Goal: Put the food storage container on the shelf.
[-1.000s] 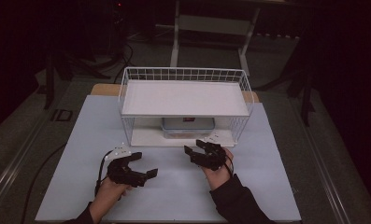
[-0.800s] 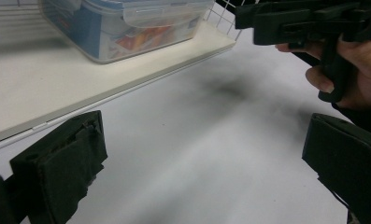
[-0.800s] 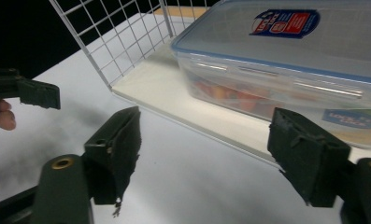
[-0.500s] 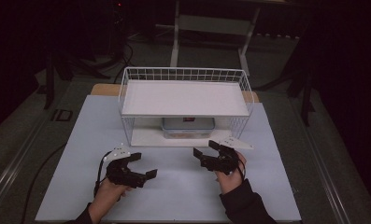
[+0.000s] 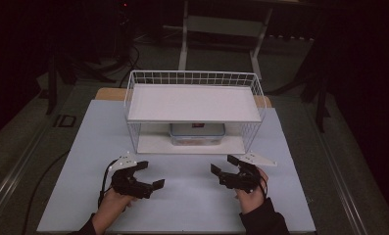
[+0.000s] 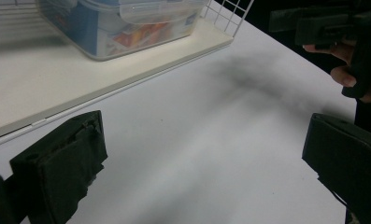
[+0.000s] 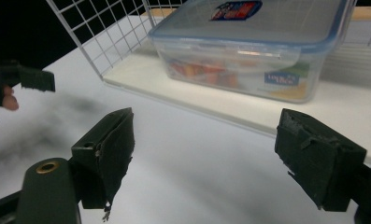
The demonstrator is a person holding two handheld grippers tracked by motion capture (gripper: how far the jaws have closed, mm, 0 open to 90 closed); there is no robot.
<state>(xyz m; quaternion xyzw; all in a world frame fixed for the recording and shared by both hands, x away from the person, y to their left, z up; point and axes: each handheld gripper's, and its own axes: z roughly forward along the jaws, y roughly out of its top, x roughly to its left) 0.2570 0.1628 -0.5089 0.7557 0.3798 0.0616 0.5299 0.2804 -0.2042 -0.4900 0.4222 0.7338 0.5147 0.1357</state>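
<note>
A clear plastic food box with a blue lid (image 5: 197,133) sits on the lower shelf of a white wire rack (image 5: 194,104). In front of the rack, on the white tabletop, a hand holds my left gripper (image 5: 150,175) open, with nothing between its jaws. My right gripper (image 5: 224,165) is to the right of it, also held in a hand and pointing toward the rack. Its jaws have just been opening and hold nothing. In the right gripper view the box (image 7: 248,46) lies straight ahead of the wide-apart right gripper (image 7: 211,156). The left gripper view has the box (image 6: 117,23) at upper left, beyond the left gripper (image 6: 204,158).
The rack's upper shelf (image 5: 192,103) is a bare white board with a low wire rim. Wire mesh side walls (image 7: 103,32) close the rack's ends. The white table (image 5: 192,205) ends in dark floor on all sides. A metal stand (image 5: 221,29) is behind the table.
The right hand has drawn to the right and slightly back from the rack's front, and its jaws have spread wider. The left hand has stayed in place.
</note>
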